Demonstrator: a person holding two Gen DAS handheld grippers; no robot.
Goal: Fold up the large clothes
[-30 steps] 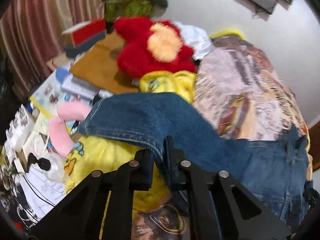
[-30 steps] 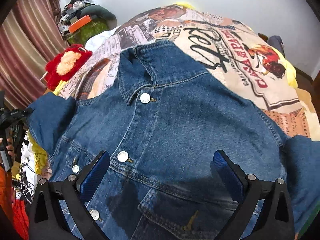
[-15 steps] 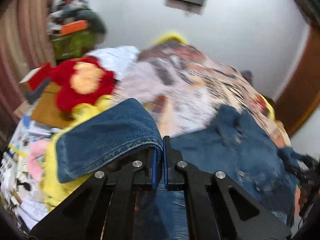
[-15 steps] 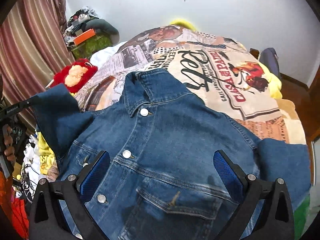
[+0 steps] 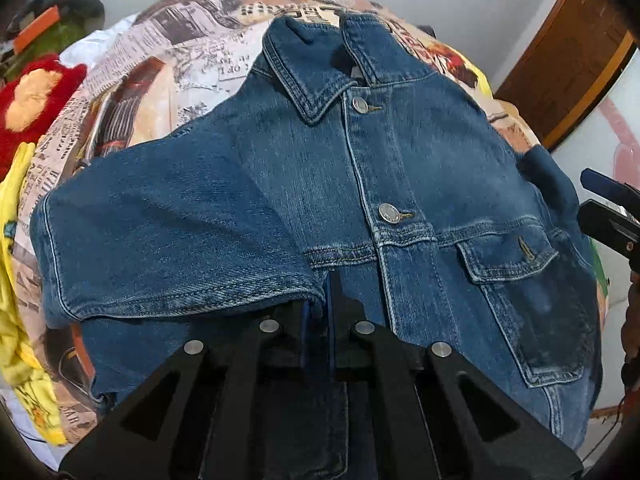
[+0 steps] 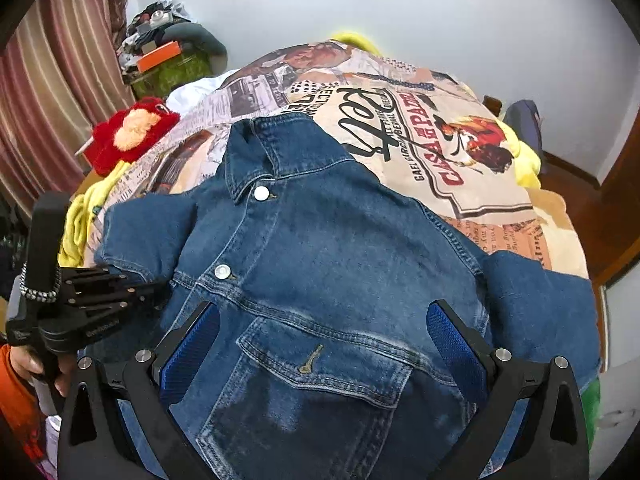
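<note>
- We saw the denim jacket (image 6: 340,280) lying front-up on the printed bedspread (image 6: 472,152), collar toward the far wall.
- Our left gripper (image 5: 324,300) was pinched tight on the sleeve cuff (image 5: 188,264), which lay folded across the jacket's chest (buttons still showing beside it).
- Our right gripper (image 6: 320,344) hung spread wide above the chest pocket (image 6: 316,364), holding nothing.
- A red plush toy (image 6: 128,136) sat off the jacket's left shoulder.
</note>
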